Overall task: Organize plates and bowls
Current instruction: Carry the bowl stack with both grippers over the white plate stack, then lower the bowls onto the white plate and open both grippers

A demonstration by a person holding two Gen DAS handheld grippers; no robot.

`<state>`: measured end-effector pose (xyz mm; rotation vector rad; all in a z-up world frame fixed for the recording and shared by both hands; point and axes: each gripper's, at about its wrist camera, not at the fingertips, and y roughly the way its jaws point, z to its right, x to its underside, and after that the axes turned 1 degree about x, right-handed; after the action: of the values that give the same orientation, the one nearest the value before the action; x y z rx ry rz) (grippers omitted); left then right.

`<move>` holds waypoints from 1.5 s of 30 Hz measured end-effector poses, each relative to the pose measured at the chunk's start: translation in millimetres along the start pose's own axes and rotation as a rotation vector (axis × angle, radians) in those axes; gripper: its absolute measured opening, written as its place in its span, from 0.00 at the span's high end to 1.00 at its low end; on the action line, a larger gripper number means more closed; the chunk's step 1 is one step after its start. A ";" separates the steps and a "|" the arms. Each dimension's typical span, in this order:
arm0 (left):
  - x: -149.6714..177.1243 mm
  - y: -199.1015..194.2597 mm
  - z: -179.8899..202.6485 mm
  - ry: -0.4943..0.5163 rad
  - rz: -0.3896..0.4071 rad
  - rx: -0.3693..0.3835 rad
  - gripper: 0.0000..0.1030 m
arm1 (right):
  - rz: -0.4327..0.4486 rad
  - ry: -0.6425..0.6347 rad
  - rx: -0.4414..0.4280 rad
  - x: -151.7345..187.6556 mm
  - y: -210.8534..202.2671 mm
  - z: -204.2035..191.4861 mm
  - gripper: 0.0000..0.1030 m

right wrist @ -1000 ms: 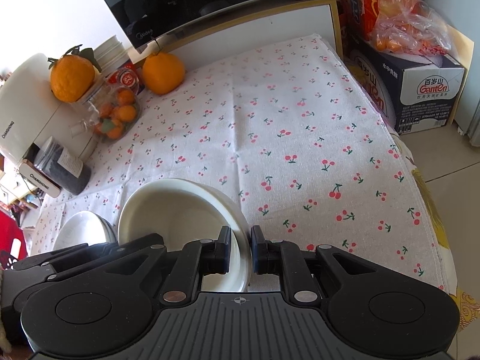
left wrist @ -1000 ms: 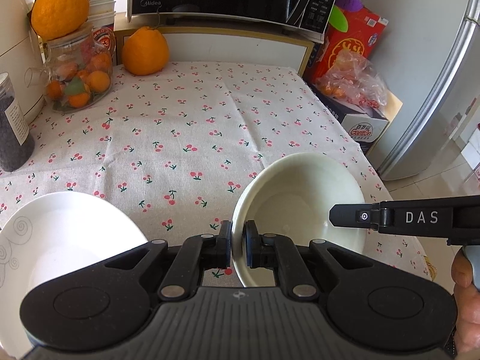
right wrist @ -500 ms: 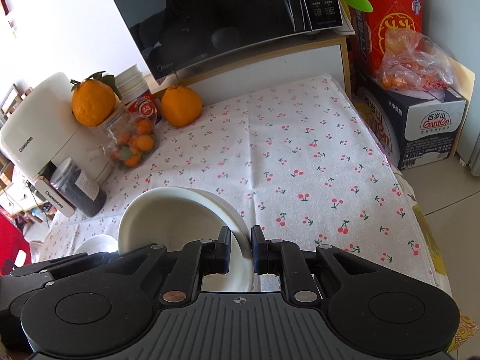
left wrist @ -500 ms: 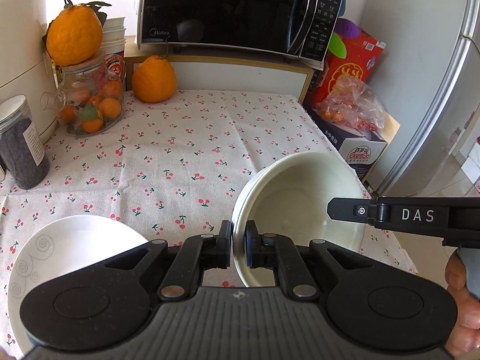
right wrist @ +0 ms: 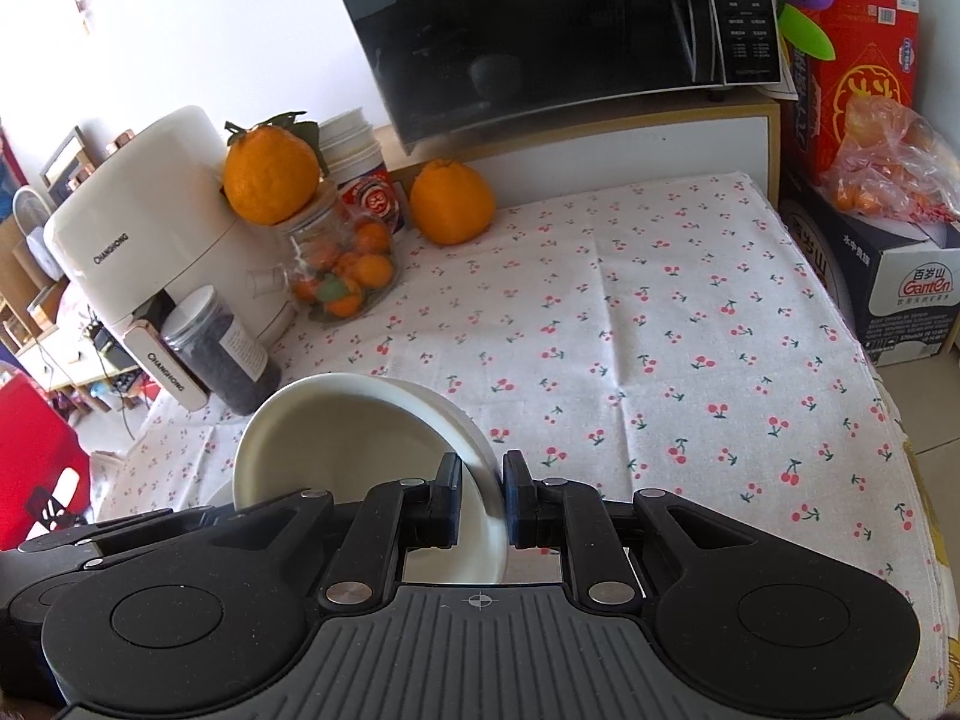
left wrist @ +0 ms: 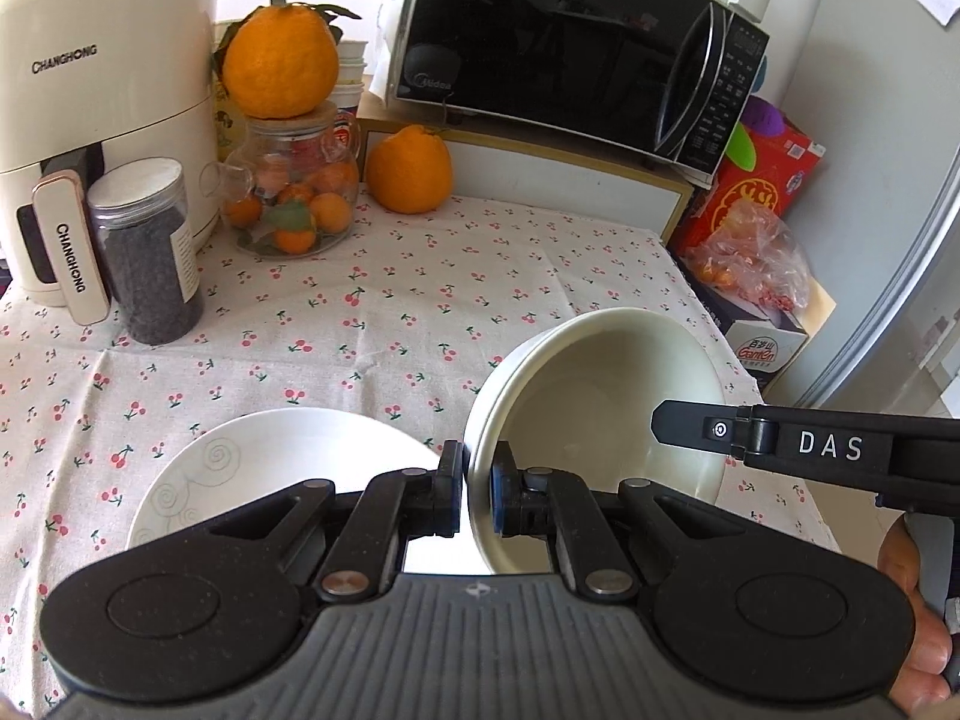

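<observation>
A cream bowl [left wrist: 600, 408] hangs tilted above the cherry-print tablecloth [left wrist: 372, 312], held by both grippers. My left gripper [left wrist: 477, 483] is shut on its left rim, pads pressing either side of the wall. My right gripper [right wrist: 483, 492] is shut on the opposite rim of the bowl [right wrist: 348, 444]; one of its fingers [left wrist: 780, 444] reaches across the bowl in the left wrist view. A white plate with swirl marks [left wrist: 264, 468] lies on the cloth just left of and below the bowl, partly hidden by the left gripper.
Along the back left stand a cream air fryer [left wrist: 102, 120], a dark-filled jar [left wrist: 150, 252], a glass jar of tangerines [left wrist: 294, 204] topped by a large orange, and another orange [left wrist: 408, 171]. A microwave [left wrist: 570, 54] sits behind. Boxes [right wrist: 900, 276] flank the table's right edge.
Both grippers have risen and shifted left with the bowl still clamped. The swirl plate now sits closer under the bowl, and more of the back appliances shows.
</observation>
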<state>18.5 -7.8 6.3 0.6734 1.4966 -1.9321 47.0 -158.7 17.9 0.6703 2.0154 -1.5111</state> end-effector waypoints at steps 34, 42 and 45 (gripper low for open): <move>28.9 -30.6 -81.2 -0.164 -0.035 -0.123 0.91 | -0.231 -0.063 -0.130 29.8 48.8 -74.7 0.85; 26.2 -26.4 -85.2 -0.188 -0.037 -0.129 0.91 | -0.229 -0.073 -0.117 29.7 54.6 -77.6 0.85; 25.5 -24.6 -86.2 -0.188 -0.038 -0.139 0.91 | -0.231 -0.078 -0.112 30.5 56.4 -79.7 0.85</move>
<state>-14.1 76.7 -15.7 0.3937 1.5171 -1.8433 52.7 -65.3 -23.4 0.3375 2.1579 -1.5123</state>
